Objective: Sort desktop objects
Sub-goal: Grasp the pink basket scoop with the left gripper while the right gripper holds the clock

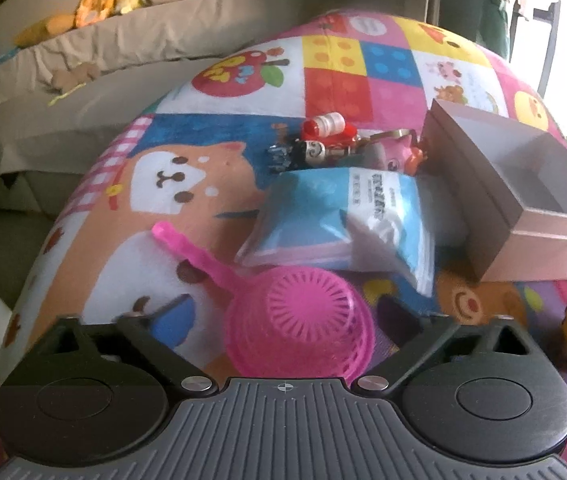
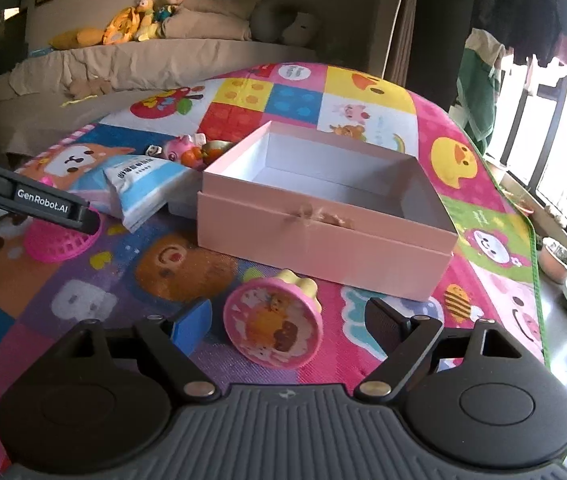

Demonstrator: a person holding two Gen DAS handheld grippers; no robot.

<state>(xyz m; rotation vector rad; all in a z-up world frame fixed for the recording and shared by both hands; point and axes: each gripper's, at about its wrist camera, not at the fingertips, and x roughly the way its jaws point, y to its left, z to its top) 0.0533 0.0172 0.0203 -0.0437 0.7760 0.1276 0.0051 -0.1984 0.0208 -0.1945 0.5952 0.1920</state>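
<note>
A pink plastic strainer (image 1: pixel 299 324) lies upside down on the cartoon play mat (image 1: pixel 187 184), its handle pointing up-left. My left gripper (image 1: pixel 283 312) is open around its bowl, with mat showing between each pad and the rim. In the right wrist view one left finger (image 2: pixel 51 204) lies over the strainer (image 2: pixel 63 242). My right gripper (image 2: pixel 287 316) is open around a round pink toy (image 2: pixel 273 328) with a bear picture, lying on its side and apart from both pads. An open pink box (image 2: pixel 323 240) stands just behind it, empty.
A blue and white packet (image 1: pixel 335 220) leans against the box (image 1: pixel 523 216). Behind it lie a red bottle (image 1: pixel 323 124), a dark figure (image 1: pixel 303 152) and a pink pig toy (image 2: pixel 181 152). Plant pots (image 2: pixel 559 260) stand past the mat's right edge; a beige sofa (image 2: pixel 143 60) with plush toys sits behind.
</note>
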